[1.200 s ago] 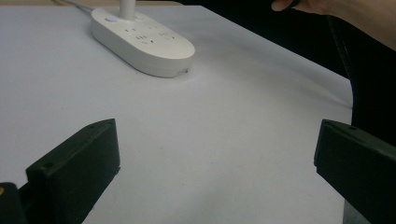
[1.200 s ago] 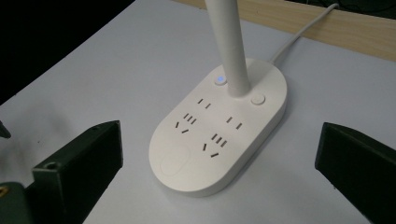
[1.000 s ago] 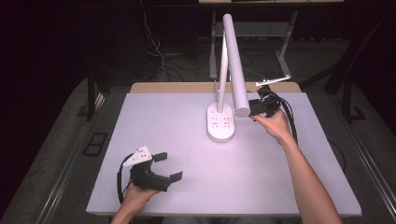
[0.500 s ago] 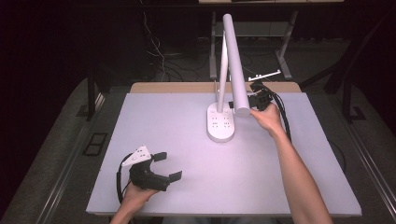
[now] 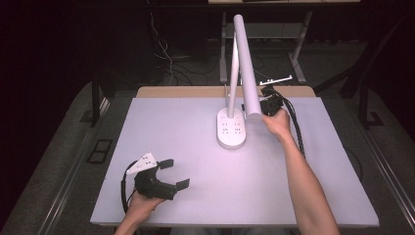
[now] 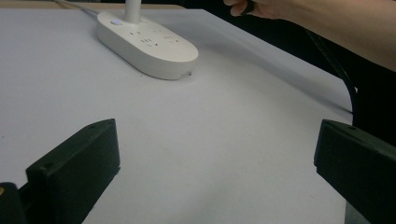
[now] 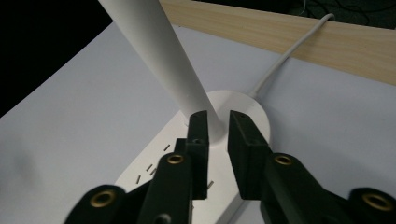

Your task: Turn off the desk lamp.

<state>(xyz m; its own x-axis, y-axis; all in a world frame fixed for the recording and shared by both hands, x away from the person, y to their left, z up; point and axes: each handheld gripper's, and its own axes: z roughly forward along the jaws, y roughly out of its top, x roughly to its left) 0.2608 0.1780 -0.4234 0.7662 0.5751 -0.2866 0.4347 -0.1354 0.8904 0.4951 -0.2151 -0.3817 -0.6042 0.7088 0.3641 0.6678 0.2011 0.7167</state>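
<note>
Lamp head (image 5: 247, 68): long white tube, slanting up and away from the lamp base (image 5: 231, 128), free end hanging just right of it
Right gripper (image 7: 215, 128): jaws have just been closing, now pinching the thin tip of the tube, so I'd call it gripped
Long axis: runs away from the right gripper, jaws straddle it crosswise
Left gripper (image 5: 173, 174): wide open, nothing in it, parked well toward the near-left of the base
Nearer hand: right one, easily
Cord (image 7: 280, 60): trails off behind the base
</note>
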